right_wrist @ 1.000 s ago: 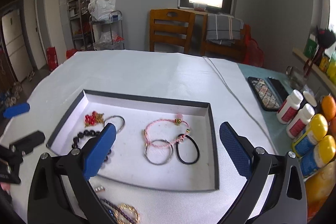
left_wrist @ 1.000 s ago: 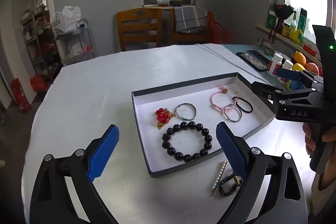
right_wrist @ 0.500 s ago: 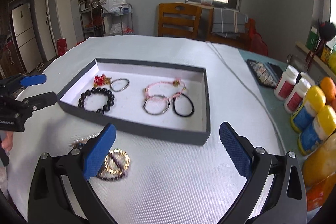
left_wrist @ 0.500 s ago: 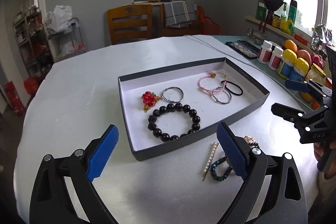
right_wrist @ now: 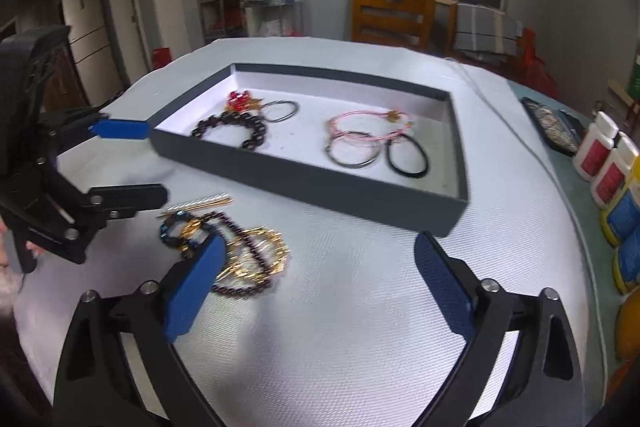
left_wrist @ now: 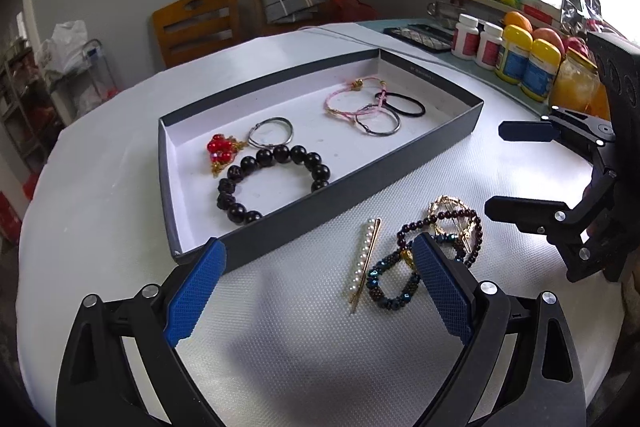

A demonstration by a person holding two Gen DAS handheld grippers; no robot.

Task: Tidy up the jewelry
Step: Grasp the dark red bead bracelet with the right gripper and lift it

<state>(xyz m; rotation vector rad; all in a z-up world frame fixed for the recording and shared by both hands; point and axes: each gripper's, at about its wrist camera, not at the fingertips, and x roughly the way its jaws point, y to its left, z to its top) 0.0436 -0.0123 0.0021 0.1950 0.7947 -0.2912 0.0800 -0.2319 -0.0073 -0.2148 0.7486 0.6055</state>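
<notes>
A grey tray [left_wrist: 400, 169] [right_wrist: 304, 183] with a white floor holds a black bead bracelet [left_wrist: 272, 183], a red charm [left_wrist: 219, 147], a silver ring [left_wrist: 270, 131], a pink cord bracelet [left_wrist: 352, 103], a second silver ring and a black hair tie [left_wrist: 402, 105]. In front of the tray on the cloth lie a pearl hair clip [left_wrist: 365, 259], a blue bead bracelet [left_wrist: 390, 281], a dark red bead bracelet and a gold piece [right_wrist: 252, 259]. My left gripper [left_wrist: 318, 291] is open above the clip. My right gripper [right_wrist: 320, 279] is open, just right of the loose pile.
The round table has a white textured cloth [left_wrist: 280, 347]. White and yellow bottles [left_wrist: 516, 57], fruit and a flat patterned case [left_wrist: 420, 37] stand at the right edge. A thin cable runs past the tray. Wooden chairs [right_wrist: 384, 15] stand beyond the table.
Both grippers have pulled back and down from over the tray towards the near side of the table. The loose pile in front of the tray has come into view. Both stay open.
</notes>
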